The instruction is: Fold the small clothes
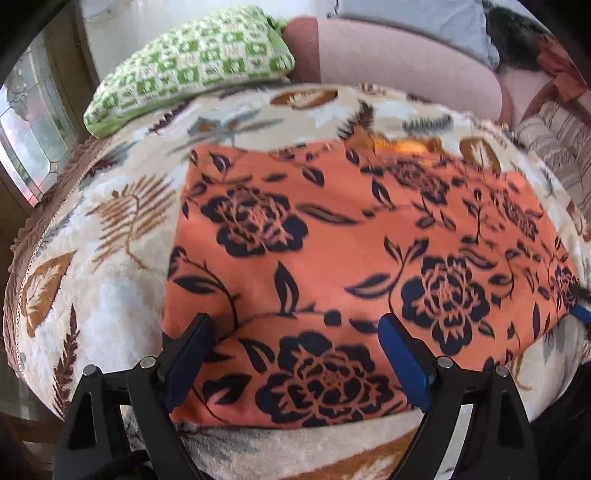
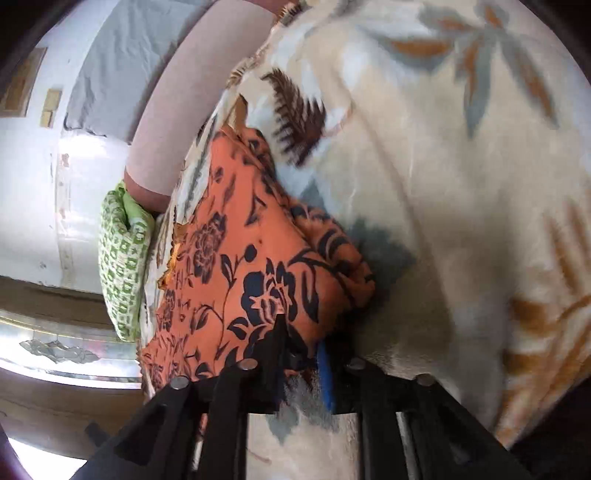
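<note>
Basically no readable text; left gripper [image 1: 295, 332] spread wide over orange floral cloth [image 1: 332, 229], right gripper [image 2: 301, 334] clamped on its corner

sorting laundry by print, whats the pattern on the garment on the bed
Orange garment with dark navy roses and leaves; clearest in the left wrist view.

A cream plush blanket [image 1: 110, 280] printed with brown and grey leaves covers the surface. At its far edge lies a green-and-white patterned pillow [image 1: 192, 70], touching a pink bolster [image 1: 399, 59]. A grey sheet [image 1: 417, 22] lies beyond. A window with patterned glass [image 1: 29, 122] stands at left.
</note>
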`<state>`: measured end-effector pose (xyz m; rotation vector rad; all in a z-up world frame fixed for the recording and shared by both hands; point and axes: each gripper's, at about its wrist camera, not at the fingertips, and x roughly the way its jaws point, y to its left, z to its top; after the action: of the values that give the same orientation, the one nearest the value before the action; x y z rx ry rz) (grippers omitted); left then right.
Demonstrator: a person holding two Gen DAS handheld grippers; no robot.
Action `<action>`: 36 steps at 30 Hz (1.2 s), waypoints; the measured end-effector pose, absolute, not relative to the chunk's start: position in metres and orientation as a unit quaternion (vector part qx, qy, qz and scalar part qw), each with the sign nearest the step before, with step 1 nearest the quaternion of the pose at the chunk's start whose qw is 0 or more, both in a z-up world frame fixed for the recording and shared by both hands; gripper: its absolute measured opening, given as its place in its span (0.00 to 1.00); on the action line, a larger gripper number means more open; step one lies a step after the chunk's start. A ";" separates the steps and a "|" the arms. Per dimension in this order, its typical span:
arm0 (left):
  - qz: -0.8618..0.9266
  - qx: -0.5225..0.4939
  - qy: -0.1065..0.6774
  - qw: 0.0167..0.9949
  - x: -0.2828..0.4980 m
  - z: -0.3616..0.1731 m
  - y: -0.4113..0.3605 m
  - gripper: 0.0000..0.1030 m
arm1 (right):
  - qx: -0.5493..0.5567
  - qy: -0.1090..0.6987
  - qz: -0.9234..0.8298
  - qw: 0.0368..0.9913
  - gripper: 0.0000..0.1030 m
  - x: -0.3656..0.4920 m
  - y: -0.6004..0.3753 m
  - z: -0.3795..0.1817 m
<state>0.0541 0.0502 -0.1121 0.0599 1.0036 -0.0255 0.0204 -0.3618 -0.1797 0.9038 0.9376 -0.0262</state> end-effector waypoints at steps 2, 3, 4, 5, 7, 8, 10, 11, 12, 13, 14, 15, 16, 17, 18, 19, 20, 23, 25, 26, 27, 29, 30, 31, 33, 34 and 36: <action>-0.012 0.021 0.476 0.879 0.058 -0.112 0.052 0.88 | 0.383 0.410 -0.029 0.827 0.77 0.020 -0.370 -0.151; -0.011 0.019 0.477 0.878 0.060 -0.114 0.053 0.88 | 0.369 0.397 -0.034 0.840 0.85 0.022 -0.374 -0.140; -0.008 0.021 0.481 0.877 0.064 -0.118 0.053 0.88 | 0.352 0.390 -0.022 0.851 0.85 0.034 -0.378 -0.129; -0.007 0.023 0.484 0.875 0.066 -0.120 0.053 0.88 | 0.343 0.388 0.001 0.855 0.85 0.047 -0.380 -0.125; -0.003 0.029 0.489 0.872 0.069 -0.126 0.051 0.88 | 0.338 0.393 0.046 0.854 0.85 0.086 -0.384 -0.123; -0.002 0.031 0.490 0.871 0.070 -0.128 0.050 0.88 | 0.338 0.399 0.059 0.851 0.85 0.109 -0.385 -0.126; 0.000 0.035 0.491 0.870 0.070 -0.129 0.047 0.88 | 0.322 0.430 0.075 0.840 0.85 0.157 -0.384 -0.138; 0.000 0.037 0.493 0.869 0.071 -0.129 0.047 0.89 | 0.316 0.440 0.074 0.838 0.85 0.176 -0.383 -0.145; 0.000 0.037 0.494 0.869 0.072 -0.130 0.046 0.89 | 0.306 0.458 0.087 0.830 0.83 0.195 -0.380 -0.154; 0.000 0.037 0.495 0.868 0.072 -0.130 0.047 0.89 | 0.296 0.481 0.092 0.820 0.74 0.212 -0.377 -0.166; -0.001 0.036 0.496 0.868 0.073 -0.130 0.047 0.89 | 0.290 0.502 0.086 0.810 0.60 0.225 -0.372 -0.177; -0.001 0.036 0.495 0.868 0.072 -0.130 0.048 0.89 | 0.279 0.508 0.084 0.810 0.29 0.229 -0.369 -0.177; -0.002 0.036 0.496 0.868 0.073 -0.131 0.048 0.89 | 0.276 0.506 0.092 0.812 0.22 0.229 -0.365 -0.173; -0.004 0.036 0.495 0.868 0.073 -0.131 0.048 0.89 | 0.267 0.494 0.091 0.822 0.17 0.225 -0.362 -0.162; -0.005 0.036 0.494 0.869 0.073 -0.131 0.048 0.89 | 0.255 0.472 0.084 0.840 0.16 0.218 -0.359 -0.148; -0.006 0.036 0.494 0.869 0.073 -0.132 0.048 0.90 | 0.256 0.454 0.066 0.851 0.16 0.212 -0.364 -0.141; -0.004 0.036 0.494 0.869 0.074 -0.133 0.047 0.90 | 0.257 0.456 0.036 0.852 0.16 0.211 -0.371 -0.146; -0.004 0.040 0.496 0.868 0.074 -0.132 0.046 0.90 | 0.304 0.482 0.001 0.822 0.22 0.208 -0.395 -0.176; -0.008 0.037 0.496 0.867 0.072 -0.131 0.048 0.90 | 0.303 0.470 0.001 0.829 0.45 0.198 -0.396 -0.159; -0.008 0.035 0.497 0.867 0.072 -0.131 0.049 0.90 | 0.285 0.460 -0.002 0.841 0.59 0.191 -0.394 -0.144; -0.007 0.035 0.498 0.867 0.072 -0.130 0.049 0.90 | 0.264 0.445 -0.013 0.856 0.72 0.183 -0.391 -0.129; -0.006 0.035 0.500 0.866 0.071 -0.130 0.048 0.90 | 0.230 0.416 -0.016 0.880 0.72 0.168 -0.383 -0.101; -0.006 0.037 0.502 0.864 0.071 -0.130 0.047 0.90 | 0.224 0.408 -0.011 0.885 0.72 0.166 -0.379 -0.092; -0.007 0.041 0.503 0.863 0.070 -0.130 0.046 0.90 | 0.221 0.396 0.004 0.891 0.72 0.160 -0.372 -0.081; -0.006 0.044 0.504 0.863 0.070 -0.131 0.045 0.90 | 0.218 0.389 0.058 0.893 0.79 0.157 -0.351 -0.072; -0.006 0.043 0.504 0.862 0.069 -0.131 0.046 0.90 | 0.210 0.398 0.084 0.889 0.83 0.160 -0.339 -0.074; -0.006 0.043 0.506 0.862 0.069 -0.131 0.046 0.90 | 0.193 0.437 0.147 0.866 0.85 0.175 -0.326 -0.095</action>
<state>0.0688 0.0457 -0.1305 0.0893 1.0606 -0.0124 0.1745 -0.3255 -0.0949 0.4042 0.9148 0.3069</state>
